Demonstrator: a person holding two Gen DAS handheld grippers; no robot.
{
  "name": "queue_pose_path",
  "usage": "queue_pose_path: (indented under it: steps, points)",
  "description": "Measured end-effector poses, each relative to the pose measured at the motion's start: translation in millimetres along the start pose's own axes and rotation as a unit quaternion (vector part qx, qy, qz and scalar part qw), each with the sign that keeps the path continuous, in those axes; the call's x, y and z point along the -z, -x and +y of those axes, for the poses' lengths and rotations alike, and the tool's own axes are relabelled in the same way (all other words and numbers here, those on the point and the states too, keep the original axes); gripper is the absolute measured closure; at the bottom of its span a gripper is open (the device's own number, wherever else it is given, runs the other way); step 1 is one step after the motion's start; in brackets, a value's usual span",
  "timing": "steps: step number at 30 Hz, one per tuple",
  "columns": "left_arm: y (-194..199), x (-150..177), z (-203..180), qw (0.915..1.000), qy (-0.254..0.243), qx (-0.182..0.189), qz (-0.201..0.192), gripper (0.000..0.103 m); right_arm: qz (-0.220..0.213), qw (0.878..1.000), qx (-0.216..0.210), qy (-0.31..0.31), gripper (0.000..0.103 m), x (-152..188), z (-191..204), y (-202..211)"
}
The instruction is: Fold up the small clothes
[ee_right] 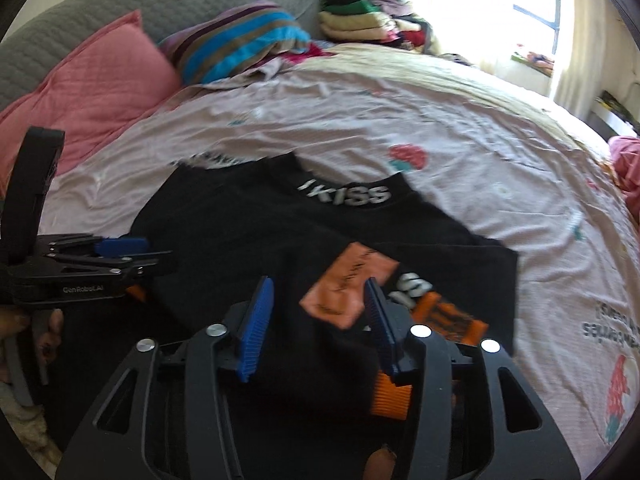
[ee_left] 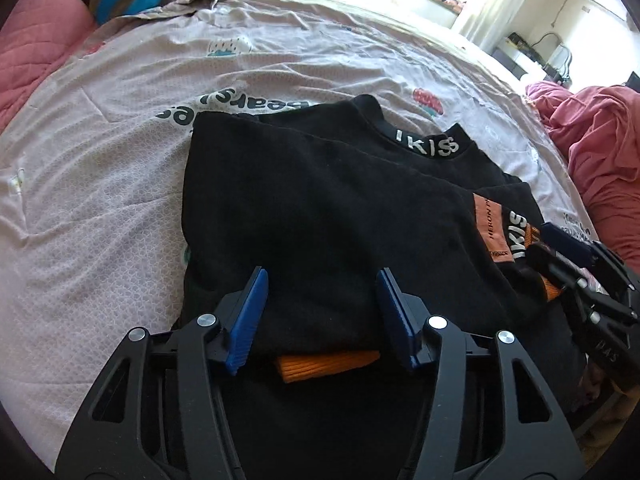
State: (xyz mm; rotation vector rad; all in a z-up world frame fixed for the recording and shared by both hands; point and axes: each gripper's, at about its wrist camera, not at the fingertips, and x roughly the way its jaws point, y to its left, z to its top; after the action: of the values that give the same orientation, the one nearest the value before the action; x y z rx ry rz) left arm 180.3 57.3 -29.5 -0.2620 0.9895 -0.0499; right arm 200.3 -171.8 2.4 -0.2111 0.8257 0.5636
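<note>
Two claws work one garment: a black sweatshirt (ee_left: 320,200) lying on the bed (ee_left: 100,200), partly folded, with its lettered collar (ee_left: 426,144) on the far side from both claws. Judged from the layers, the sleeves and sides are already folded inward and the bottom-to-collar fold is in hand.

The left claw (ee_left: 322,314) stands wide open just above the near edge of the sweatshirt, gripping nothing; an orange ribbed cuff (ee_left: 328,364) shows between its fingers (ee_left: 250,312). The right claw (ee_right: 320,328) is likewise wide open and empty, over the near right part of the sweatshirt, close to the orange patch (ee_right: 348,284).

The next move probably calls for both claws to close on the near hem, lift it evenly, and carry it toward the collar. Uneven lift could drag the sleeve layers out of place.
</note>
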Motion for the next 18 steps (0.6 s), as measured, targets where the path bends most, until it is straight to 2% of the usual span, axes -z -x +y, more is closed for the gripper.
queue_pose_path:
  steps: [4,7,8,10,14,18]
  points:
    - [3,5,0,1.0,-0.008,-0.001,-0.003,0.054,0.022,1.0,0.0,0.005,0.052,6,1,-11]
    - [3,6,1,1.0,-0.004,0.004,-0.005,0.054,0.058,0.998,0.031,-0.004,0.052,18,-13,-25]
    - [3,7,1,1.0,-0.004,0.005,-0.005,0.054,0.062,0.998,0.017,-0.009,0.052,23,-20,-28]
    - [3,6,0,1.0,-0.007,0.002,-0.005,0.054,0.057,0.998,0.007,-0.016,0.052,28,-24,-26]
    - [4,7,0,1.0,-0.004,0.002,-0.006,0.054,0.053,0.998,0.023,-0.005,0.051,28,-16,-22]
    - [8,9,-2,0.9999,-0.011,0.0,-0.008,0.054,0.043,0.999,0.018,-0.016,0.047,28,-15,-14]
